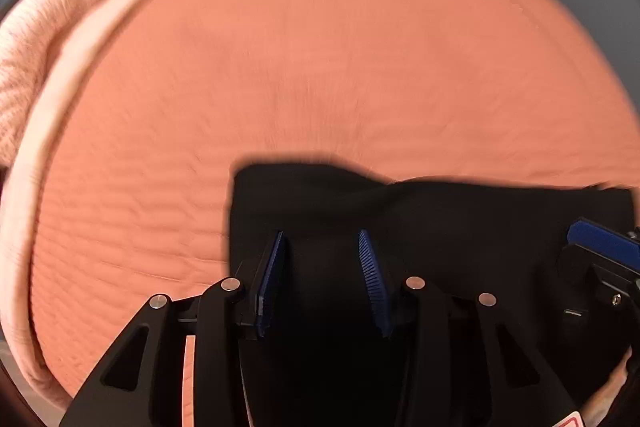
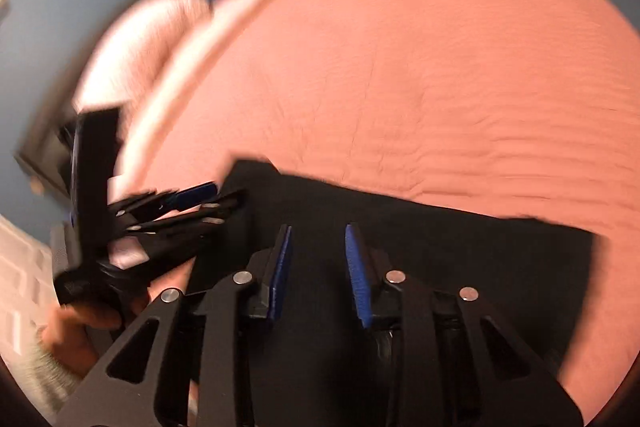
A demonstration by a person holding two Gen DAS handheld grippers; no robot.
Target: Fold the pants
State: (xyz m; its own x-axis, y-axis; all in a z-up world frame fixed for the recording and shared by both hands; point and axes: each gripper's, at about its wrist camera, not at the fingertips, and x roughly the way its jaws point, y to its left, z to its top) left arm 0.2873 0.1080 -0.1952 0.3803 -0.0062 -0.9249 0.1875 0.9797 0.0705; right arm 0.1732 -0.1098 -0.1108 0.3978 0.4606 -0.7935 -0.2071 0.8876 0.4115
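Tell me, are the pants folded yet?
Nearly, it looks like. The pants already lie in a compact black rectangle on the bed. Nothing is in hand: the left gripper and right gripper are open above them. Any last fold or smoothing remains; blur hides the details.

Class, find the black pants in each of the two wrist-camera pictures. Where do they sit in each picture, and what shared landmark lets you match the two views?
Left wrist view: the black pants fill the lower centre and right, under the open left claw.
Right wrist view: the pants cross the lower middle, under the open right claw.
Shared landmark: the salmon bedspread beneath and beyond the pants.
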